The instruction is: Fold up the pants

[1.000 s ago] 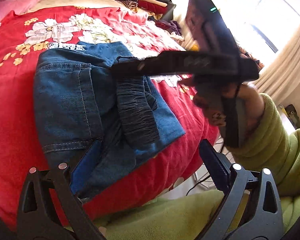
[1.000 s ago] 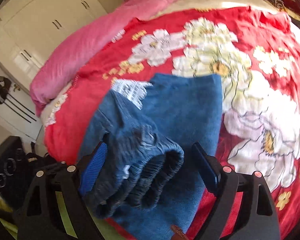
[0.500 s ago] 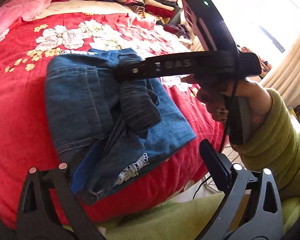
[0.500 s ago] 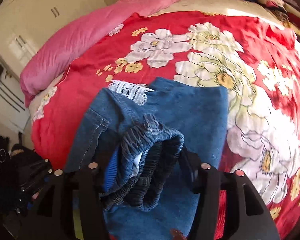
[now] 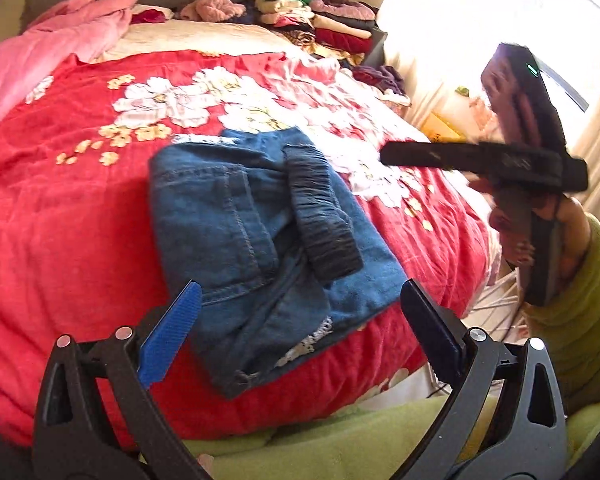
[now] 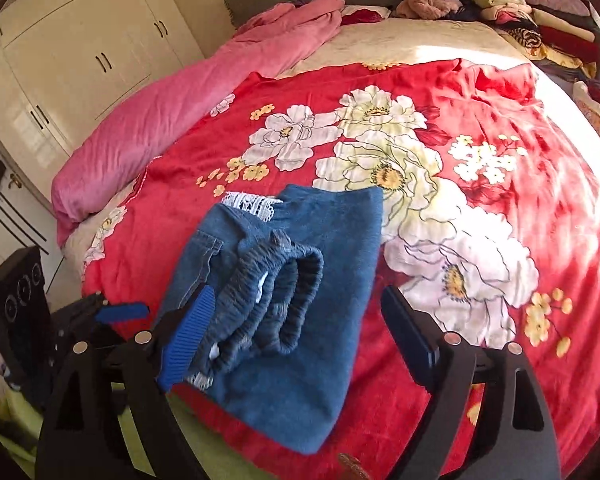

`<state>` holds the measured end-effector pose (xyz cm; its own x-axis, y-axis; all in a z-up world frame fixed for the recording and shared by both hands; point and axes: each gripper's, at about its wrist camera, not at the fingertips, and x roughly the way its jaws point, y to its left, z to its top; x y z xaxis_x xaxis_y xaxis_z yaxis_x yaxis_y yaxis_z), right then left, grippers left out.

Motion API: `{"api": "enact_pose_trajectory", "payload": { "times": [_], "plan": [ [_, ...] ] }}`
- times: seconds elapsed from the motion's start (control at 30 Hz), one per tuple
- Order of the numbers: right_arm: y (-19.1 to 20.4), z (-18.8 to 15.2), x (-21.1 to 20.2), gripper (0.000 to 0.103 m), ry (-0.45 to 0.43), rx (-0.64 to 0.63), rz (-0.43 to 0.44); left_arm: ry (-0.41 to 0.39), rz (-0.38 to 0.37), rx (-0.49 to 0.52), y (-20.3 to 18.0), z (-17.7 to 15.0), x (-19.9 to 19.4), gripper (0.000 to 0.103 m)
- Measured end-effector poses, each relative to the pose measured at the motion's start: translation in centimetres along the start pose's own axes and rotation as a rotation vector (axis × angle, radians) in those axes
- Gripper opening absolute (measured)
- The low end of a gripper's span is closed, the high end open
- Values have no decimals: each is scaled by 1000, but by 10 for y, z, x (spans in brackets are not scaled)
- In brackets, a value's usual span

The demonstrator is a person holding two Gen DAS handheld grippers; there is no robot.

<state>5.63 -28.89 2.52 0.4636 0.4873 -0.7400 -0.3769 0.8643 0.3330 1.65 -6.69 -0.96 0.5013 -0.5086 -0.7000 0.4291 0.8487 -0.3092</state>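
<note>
The blue denim pants [image 5: 260, 224] lie folded in a compact bundle on the red flowered blanket [image 5: 60, 220], with the dark elastic waistband [image 5: 319, 216] on top and white lace trim at the near edge. They also show in the right wrist view [image 6: 300, 280]. My left gripper [image 5: 300, 332] is open and empty, just short of the bundle's near edge. My right gripper [image 6: 296, 340] is open and empty, hovering above the bundle's near end. Seen from the left wrist view, the right gripper's body [image 5: 499, 160] is raised to the right of the pants.
A pink duvet [image 6: 180, 120] lies along the bed's left side. Stacks of folded clothes [image 5: 323, 28] sit at the far right corner by the headboard. White wardrobes [image 6: 80, 52] stand at left. The bed's edge and my green sleeve [image 5: 579, 320] are near.
Both grippers let go of the pants and pulled back. The right gripper opened, released the waistband and rose to the right. The bundle now rests on the blanket.
</note>
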Motion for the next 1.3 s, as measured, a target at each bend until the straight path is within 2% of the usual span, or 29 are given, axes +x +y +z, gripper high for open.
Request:
{"api": "enact_pose_trajectory", "payload": {
  "times": [0.17,0.33,0.47,0.53,0.6,0.67,0.8,0.87,0.93,1.0,1.03,1.13,1.3],
  "plan": [
    [4,-21,-11,84,7,12,22,-18,54,-48,16,3,-6,93],
    [26,-43,-9,84,34,-50,74,-52,144,-120,44,10,-13,93],
    [45,-54,3,84,73,-46,166,-104,182,-224,73,21,-20,93],
    [51,-57,16,82,112,-5,216,-89,202,-222,79,29,-16,93],
    [53,-59,30,73,148,47,250,-69,208,-191,77,38,-9,86],
    [53,-58,45,71,178,115,279,-37,202,-154,72,47,4,62],
    [54,-49,67,72,179,239,328,11,193,-112,65,57,29,60],
    [61,-43,75,72,171,212,318,33,211,-96,63,59,42,60],
    [63,-43,84,59,178,185,279,56,217,-96,65,58,53,60],
    [65,-46,84,18,164,127,250,71,231,-89,67,56,60,60],
    [65,-48,78,15,141,93,259,69,233,-83,67,55,61,60],
    [67,-60,58,10,113,-5,202,55,236,-79,67,53,64,66],
    [53,-82,68,10,181,34,182,50,235,-78,67,49,69,72]
  ]
}}
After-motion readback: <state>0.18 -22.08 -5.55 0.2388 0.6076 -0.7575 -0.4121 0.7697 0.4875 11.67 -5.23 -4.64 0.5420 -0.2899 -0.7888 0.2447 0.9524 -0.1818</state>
